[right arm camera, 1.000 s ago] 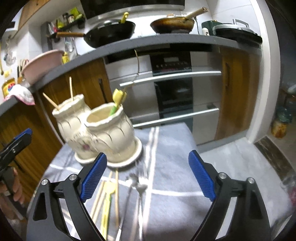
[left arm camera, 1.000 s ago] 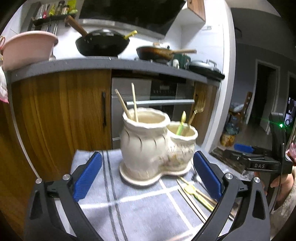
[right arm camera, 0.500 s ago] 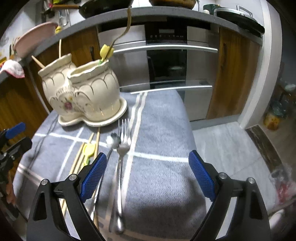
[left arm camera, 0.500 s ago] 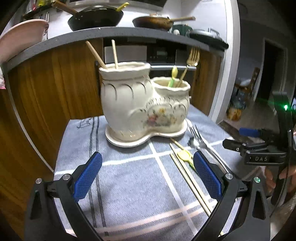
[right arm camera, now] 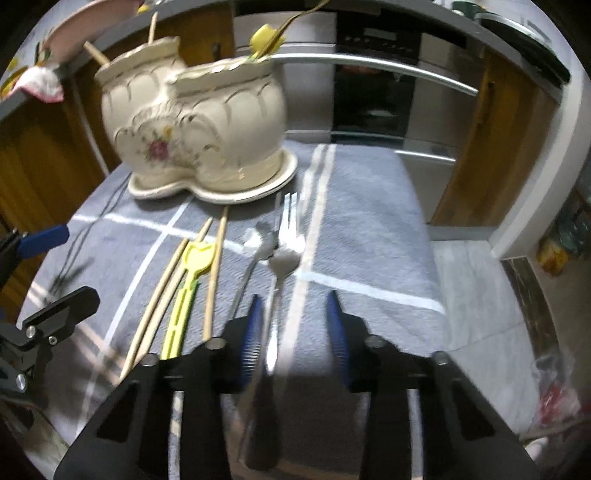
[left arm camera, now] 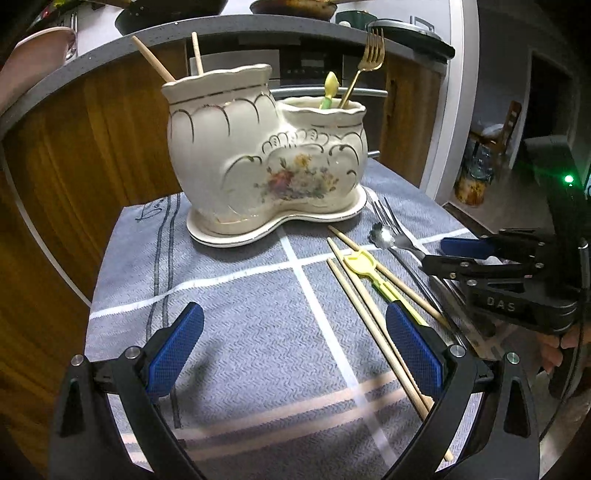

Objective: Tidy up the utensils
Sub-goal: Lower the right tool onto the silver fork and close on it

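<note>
A cream two-pot ceramic holder [left arm camera: 266, 155] [right arm camera: 192, 122] stands at the back of a grey checked cloth [left arm camera: 258, 317]. Its taller pot holds two chopsticks [left arm camera: 153, 59]; the lower pot holds a gold fork [left arm camera: 364, 62] and a yellow utensil. Loose wooden chopsticks [left arm camera: 369, 325] [right arm camera: 214, 280], a yellow utensil [left arm camera: 373, 273] [right arm camera: 184, 295], a silver spoon [right arm camera: 251, 266] and a silver fork [right arm camera: 280, 258] lie on the cloth. My right gripper [right arm camera: 293, 328] is low over the fork's handle, jaws partly closed, a gap on the right side. My left gripper [left arm camera: 293, 350] is open above bare cloth.
Wooden cabinets and an oven [right arm camera: 373, 92] stand behind under a grey counter [left arm camera: 221, 33] with pans. The cloth's right edge [right arm camera: 421, 229] drops to a tiled floor. A pink bowl [left arm camera: 33, 55] sits on the counter at left.
Both grippers have dropped closer to the cloth. My right gripper has narrowed from wide open and moved over the silver fork's handle. The left stays open.
</note>
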Available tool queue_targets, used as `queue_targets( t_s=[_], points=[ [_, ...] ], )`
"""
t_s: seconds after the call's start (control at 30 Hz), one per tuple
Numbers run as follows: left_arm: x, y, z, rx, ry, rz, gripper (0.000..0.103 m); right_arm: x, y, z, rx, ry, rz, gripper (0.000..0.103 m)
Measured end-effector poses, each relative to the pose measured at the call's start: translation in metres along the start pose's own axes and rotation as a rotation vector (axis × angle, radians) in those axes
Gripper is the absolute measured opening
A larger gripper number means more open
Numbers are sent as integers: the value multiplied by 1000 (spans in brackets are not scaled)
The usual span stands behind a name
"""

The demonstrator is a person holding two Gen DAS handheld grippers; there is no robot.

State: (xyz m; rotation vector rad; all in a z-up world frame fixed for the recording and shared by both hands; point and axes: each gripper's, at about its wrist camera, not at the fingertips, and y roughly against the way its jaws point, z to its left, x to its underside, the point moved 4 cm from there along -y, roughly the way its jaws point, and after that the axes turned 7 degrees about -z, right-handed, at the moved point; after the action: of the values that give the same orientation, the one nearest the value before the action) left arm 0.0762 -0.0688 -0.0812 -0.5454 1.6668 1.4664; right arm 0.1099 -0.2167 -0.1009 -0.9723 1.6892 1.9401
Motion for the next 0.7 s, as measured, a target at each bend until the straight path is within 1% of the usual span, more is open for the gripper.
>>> queue_targets(
  t_s=[0.03,0.1,0.17,0.33,0.37,0.47,0.5,0.53,0.6,0.7],
  points=[
    [1,-1,0,0,-4,5,97,0,0,2,-1,9,0,25],
    [2,-2,-1,3,-9,16,97,-3,-2,4,-4,10,9,16],
    [3,-3,-2,5,-15,24,97,-4,-4,5,-18,2,14,13],
    [7,-8,-6,5,-31,61,97,-5,-5,1,-60,-45,21,10],
    [8,-9,-7,7,-32,69,97,-5,-5,-1,-65,-53,20,8],
    [10,-12,-10,14,-32,95,97,-5,-3,-1,-68,-63,15,6],
    [11,-12,-10,19,-27,101,93,-5,-2,-1,-65,-61,9,6],
    [11,-13,-11,32,-17,112,87,-4,-1,-1,-64,-60,5,6],
    [11,-16,-14,56,6,133,83,-5,2,-1,-64,-58,-5,6],
    [12,-20,-19,59,16,159,69,-6,7,-5,-59,-61,-25,6]
  ],
)
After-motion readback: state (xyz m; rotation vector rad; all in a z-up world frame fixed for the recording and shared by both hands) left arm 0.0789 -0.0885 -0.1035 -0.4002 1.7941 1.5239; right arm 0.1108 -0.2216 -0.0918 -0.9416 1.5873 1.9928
